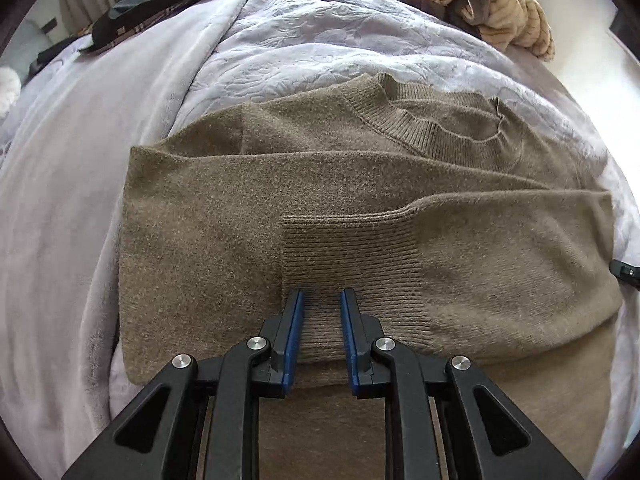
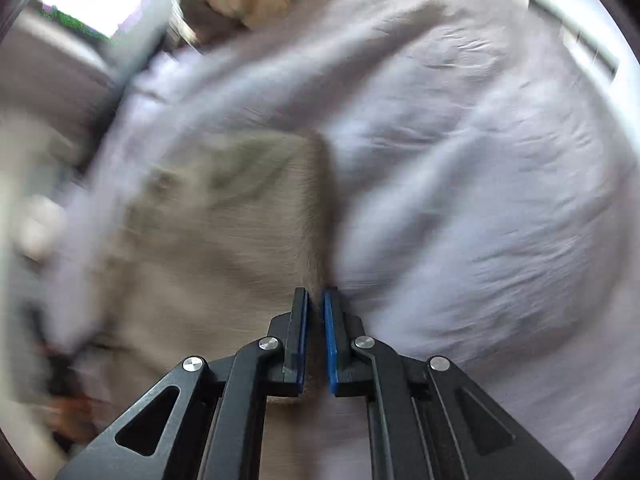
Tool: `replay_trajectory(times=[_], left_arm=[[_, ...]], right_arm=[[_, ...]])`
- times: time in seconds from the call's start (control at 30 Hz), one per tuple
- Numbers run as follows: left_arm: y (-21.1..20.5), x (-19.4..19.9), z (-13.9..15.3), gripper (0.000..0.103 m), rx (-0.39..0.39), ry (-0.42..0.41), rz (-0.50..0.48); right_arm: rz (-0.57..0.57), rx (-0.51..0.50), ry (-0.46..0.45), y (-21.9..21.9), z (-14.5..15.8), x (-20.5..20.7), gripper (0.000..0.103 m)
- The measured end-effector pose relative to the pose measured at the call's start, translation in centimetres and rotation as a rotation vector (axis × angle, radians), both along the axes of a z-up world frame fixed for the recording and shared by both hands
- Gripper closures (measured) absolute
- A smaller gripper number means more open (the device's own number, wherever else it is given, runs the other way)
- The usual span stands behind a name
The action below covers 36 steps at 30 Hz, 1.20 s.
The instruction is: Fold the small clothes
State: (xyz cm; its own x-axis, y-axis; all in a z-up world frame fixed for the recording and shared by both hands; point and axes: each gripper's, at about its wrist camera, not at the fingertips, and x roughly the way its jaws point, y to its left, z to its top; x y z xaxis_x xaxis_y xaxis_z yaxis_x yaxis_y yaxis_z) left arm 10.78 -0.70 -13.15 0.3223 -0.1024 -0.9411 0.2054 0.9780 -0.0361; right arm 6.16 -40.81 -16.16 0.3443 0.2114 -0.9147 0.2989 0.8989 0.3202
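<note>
Left wrist view shows a brown knit sweater (image 1: 360, 184) lying face up on a bed covered by a lavender blanket (image 1: 100, 184). Both sleeves are folded across the chest, and the ribbed cuff (image 1: 348, 256) of the upper sleeve lies near the middle of the garment. The left gripper (image 1: 322, 300) hovers over this cuff with its jaws parted by a moderate gap; no fabric is pinched between the blue pads (image 1: 295, 320).

Right wrist view is heavily motion-blurred. The right gripper (image 2: 315, 296) stands at the sweater's side edge (image 2: 320, 208), where the knit meets the blanket. Its jaws are nearly together, and a thin strip of brown fabric appears to sit between them; the blur prevents confirming a firm hold.

A heap of other clothes (image 1: 480, 4) lies toward the far edge of the bed, well apart from the work.

Judged step: folding the body after the sleeves. To perform it well:

1. Confirm that the right claw holds all layers of the side edge, not the top layer alone.
2. Use the left claw to pin the crossed sleeves so they do not slide.
3. Carry the edge over evenly, keeping the fold line straight.
4. Avoid catching the blanket with the knit.
</note>
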Motion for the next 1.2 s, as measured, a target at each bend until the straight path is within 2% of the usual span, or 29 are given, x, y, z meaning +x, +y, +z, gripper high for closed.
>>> replay_trajectory(times=[0.03,0.1,0.17,0.23,0.3,0.5,0.53,0.6,0.67,0.8,0.97,1.0,1.03,1.07,1.1,1.2], left_arm=[[-0.1,0.0,0.0,0.082,0.019,-0.003,-0.006],[0.1,-0.3,0.1,0.082,0.075,-0.011,-0.012],[0.9,-0.5,0.1,0.082,0.057,0.007,-0.003],[1.6,-0.6,0.5,0.082,0.052,0.021,0.013],[2.1,-1.0,1.1,0.082,0.063,0.028,0.033],[2.6,-4.1,3.4,0.082,0.049,0.069,0.042],[2.5,-4.6,3.7,0.082,0.044,0.076,0.038],[2.2,-5.8,4.5,0.082,0.025,0.095,0.026],[1.9,-7.3,5.4,0.082,0.014,0.110,0.017],[1.7,-9.6,6.3,0.082,-0.013,0.160,0.016],[1.5,-12.2,7.1,0.082,-0.038,0.184,0.002],[1.7,-12.7,7.3,0.068,-0.040,0.184,0.002],[1.8,-13.2,7.5,0.026,-0.036,0.181,0.007],[2.0,-13.6,7.8,0.008,-0.029,0.167,0.018],[2.4,-14.2,8.5,0.000,-0.016,0.127,0.037],[2.8,-14.9,8.8,0.000,-0.012,0.123,0.030]], right_arm=[[-0.011,-0.009,0.009,-0.1,-0.2,-0.2,0.099],[-0.039,0.006,0.003,-0.4,0.1,-0.8,0.099],[-0.060,0.001,0.000,-0.3,0.9,-1.7,0.098],[-0.035,-0.025,-0.015,0.4,2.1,-2.4,0.093],[-0.006,-0.037,-0.026,1.4,3.1,-3.1,0.093],[-0.027,0.075,-0.014,3.3,4.0,-5.5,0.093],[-0.027,0.087,-0.007,3.6,4.1,-6.0,0.090],[-0.015,0.101,0.007,4.7,4.4,-6.8,0.079],[-0.001,0.113,0.014,5.7,4.8,-7.8,0.049],[0.015,0.155,0.022,7.3,5.5,-9.7,0.046],[0.021,0.191,0.038,8.9,6.0,-11.6,0.039],[0.024,0.194,0.039,9.2,6.2,-12.0,0.039],[0.027,0.195,0.041,9.4,6.2,-12.2,0.039],[0.029,0.198,0.044,9.6,6.3,-12.5,0.039],[0.030,0.202,0.047,9.8,6.4,-12.7,0.039],[0.030,0.215,0.055,10.3,6.5,-13.4,0.038]])
